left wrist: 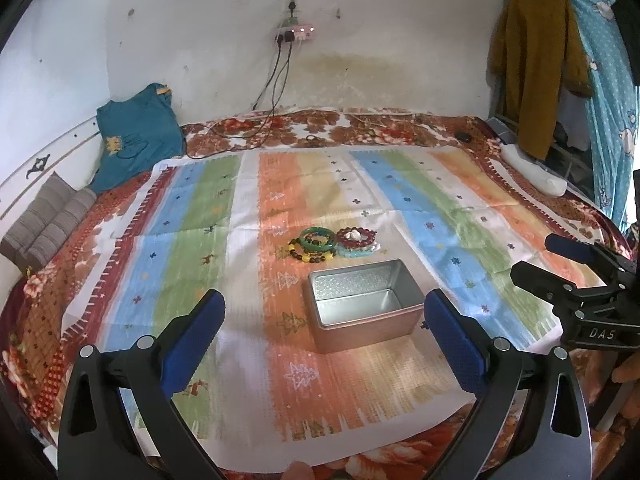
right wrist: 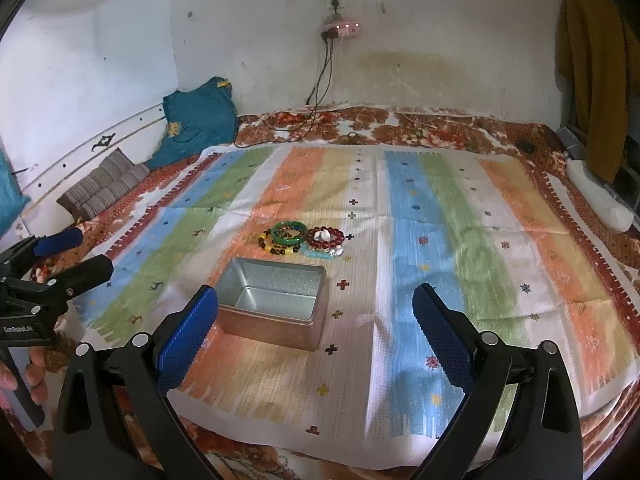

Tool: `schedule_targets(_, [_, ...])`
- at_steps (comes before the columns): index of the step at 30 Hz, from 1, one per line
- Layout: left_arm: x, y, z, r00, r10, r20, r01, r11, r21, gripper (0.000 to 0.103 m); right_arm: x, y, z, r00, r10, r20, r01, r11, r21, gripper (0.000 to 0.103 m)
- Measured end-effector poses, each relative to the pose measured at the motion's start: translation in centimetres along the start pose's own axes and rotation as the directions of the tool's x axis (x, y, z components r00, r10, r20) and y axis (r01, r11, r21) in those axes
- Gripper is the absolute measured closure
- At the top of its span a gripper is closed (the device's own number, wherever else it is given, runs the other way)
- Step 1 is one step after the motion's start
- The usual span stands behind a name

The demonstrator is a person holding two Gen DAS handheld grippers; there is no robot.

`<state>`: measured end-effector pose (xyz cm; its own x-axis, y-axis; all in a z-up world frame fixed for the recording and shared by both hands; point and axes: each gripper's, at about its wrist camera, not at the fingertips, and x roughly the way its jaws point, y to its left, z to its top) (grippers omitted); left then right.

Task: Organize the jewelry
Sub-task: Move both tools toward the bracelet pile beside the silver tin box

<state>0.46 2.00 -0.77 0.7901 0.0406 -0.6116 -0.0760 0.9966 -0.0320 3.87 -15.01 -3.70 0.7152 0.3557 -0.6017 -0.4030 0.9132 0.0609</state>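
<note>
Both your grippers, left (left wrist: 322,332) and right (right wrist: 314,330), are wide open and hold nothing. Your bracelets (left wrist: 334,244) lie in a small heap on the striped cloth (left wrist: 208,216) over the bed, just behind the tin (left wrist: 362,306) (it is open and empty).

Both tools (left wrist: 324,332) (right wrist: 316,328) wide open, empty

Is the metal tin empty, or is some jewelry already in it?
Empty. Both views show the metal tin open with a bare floor; the bracelets all lie on the striped cloth behind it.
</note>
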Motion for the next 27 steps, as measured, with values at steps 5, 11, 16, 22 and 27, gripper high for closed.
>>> schedule_targets(5, [-0.1, 0.0, 0.2, 1.000, -0.029, 0.002, 0.029, 1.000, -0.004, 0.006, 0.1, 0.4, -0.2, 1.000, -0.004, -0.003, 0.003, 1.000, -0.029, 0.004])
schedule_targets(11, [0.4, -0.2, 0.4, 1.000, -0.020, -0.015, 0.020, 1.000, 0.020, 0.006, 0.6, 1.0, -0.3, 1.000, -0.012, -0.021, 0.011, 0.998, -0.064, 0.004])
schedule_targets(16, [0.8, 0.0, 0.4, 0.999, -0.012, -0.034, 0.012, 1.000, 0.015, 0.006, 0.7, 1.0, -0.5, 1.000, -0.016, -0.023, 0.015, 0.998, -0.067, 0.004])
schedule_targets(22, [0.9, 0.8, 0.4, 0.999, -0.003, -0.048, 0.002, 0.999, -0.034, 0.006, 1.0, 0.8, -0.5, 0.999, -0.017, -0.034, 0.015, 0.998, -0.058, 0.004])
schedule_targets(27, [1.1, 1.2, 0.4, 0.998, 0.027, -0.053, -0.029, 0.998, -0.047, 0.006, 1.4, 0.8, -0.6, 0.999, -0.021, -0.047, 0.018, 0.999, -0.047, 0.004])
